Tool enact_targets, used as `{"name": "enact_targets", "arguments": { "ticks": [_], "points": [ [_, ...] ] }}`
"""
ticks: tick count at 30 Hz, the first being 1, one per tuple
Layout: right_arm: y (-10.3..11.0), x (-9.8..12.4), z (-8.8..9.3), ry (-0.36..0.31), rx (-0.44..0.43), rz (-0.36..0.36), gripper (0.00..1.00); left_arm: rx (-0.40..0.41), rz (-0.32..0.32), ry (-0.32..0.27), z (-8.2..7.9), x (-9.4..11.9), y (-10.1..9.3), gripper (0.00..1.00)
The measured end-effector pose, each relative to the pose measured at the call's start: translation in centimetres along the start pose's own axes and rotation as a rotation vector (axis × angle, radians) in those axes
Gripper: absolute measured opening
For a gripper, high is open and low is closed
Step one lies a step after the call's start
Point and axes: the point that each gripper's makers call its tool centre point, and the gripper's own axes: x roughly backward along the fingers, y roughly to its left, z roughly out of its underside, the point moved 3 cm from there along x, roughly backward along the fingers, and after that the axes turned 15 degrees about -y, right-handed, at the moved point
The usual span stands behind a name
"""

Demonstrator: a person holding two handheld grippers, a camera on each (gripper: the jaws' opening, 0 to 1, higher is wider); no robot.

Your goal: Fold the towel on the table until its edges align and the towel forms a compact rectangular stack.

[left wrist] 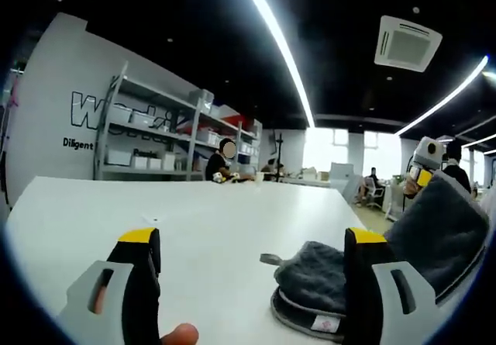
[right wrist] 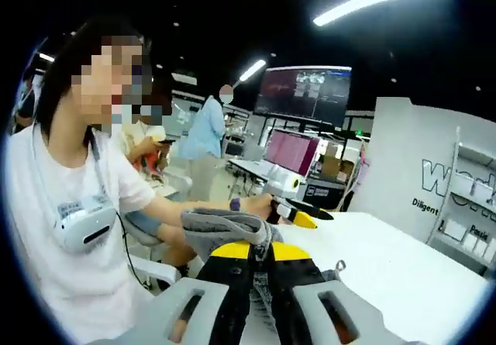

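Observation:
A grey towel [left wrist: 318,275] lies bunched on the white table [left wrist: 194,213] at the lower right of the left gripper view, partly behind my left gripper's right jaw. Its far part [left wrist: 442,229] rises off the table, held up by my right gripper [left wrist: 422,170]. My left gripper [left wrist: 252,240] is wide open over bare table, with nothing between its yellow-tipped jaws. In the right gripper view, my right gripper [right wrist: 262,252] is shut on a fold of the towel [right wrist: 225,225]. Beyond it a hand holds the left gripper [right wrist: 298,215] over the table [right wrist: 387,260].
Metal shelves [left wrist: 155,139] stand against the back wall, and people sit at desks beyond the table's far edge. A person in a white shirt [right wrist: 77,205] sits close on the left of the right gripper view. Monitors [right wrist: 298,89] and other people are behind.

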Motion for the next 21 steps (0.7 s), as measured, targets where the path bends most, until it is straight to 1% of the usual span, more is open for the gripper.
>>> {"name": "enact_targets", "arguments": {
  "ticks": [3, 5, 8, 11, 12, 15, 16, 19, 21],
  "points": [
    [-0.8, -0.2, 0.1, -0.023, -0.041, 0.010, 0.03, -0.007, -0.007, 0.005, 0.1, -0.1, 0.2, 0.97],
    [-1.3, -0.4, 0.2, -0.040, -0.068, 0.022, 0.03, -0.035, -0.019, 0.015, 0.3, -0.2, 0.4, 0.97],
    [-1.7, -0.6, 0.3, -0.048, -0.092, 0.033, 0.03, -0.113, -0.041, 0.039, 0.9, -0.4, 0.5, 0.97],
    [-2.0, -0.7, 0.2, -0.063, -0.119, 0.040, 0.03, -0.217, -0.025, 0.081, 1.7, -0.8, -0.1, 0.97],
    [-2.1, -0.7, 0.2, -0.067, -0.124, 0.043, 0.03, -0.239, -0.007, 0.101, 2.1, -0.9, -0.6, 0.98],
    [-2.4, -0.8, 0.0, -0.080, -0.141, 0.053, 0.03, -0.260, 0.047, 0.118, 2.9, -1.5, -2.2, 0.99],
    [-2.5, -0.8, 0.0, -0.080, -0.144, 0.056, 0.03, -0.289, 0.061, 0.128, 3.2, -1.6, -2.5, 0.99],
    [-2.9, -0.8, 0.0, -0.082, -0.154, 0.067, 0.03, -0.378, 0.126, 0.207, 4.6, -1.5, -3.6, 0.99],
    [-3.1, -0.8, 0.0, -0.081, -0.156, 0.077, 0.03, -0.385, 0.181, 0.242, 5.5, -1.5, -4.5, 0.99]
  ]
}}
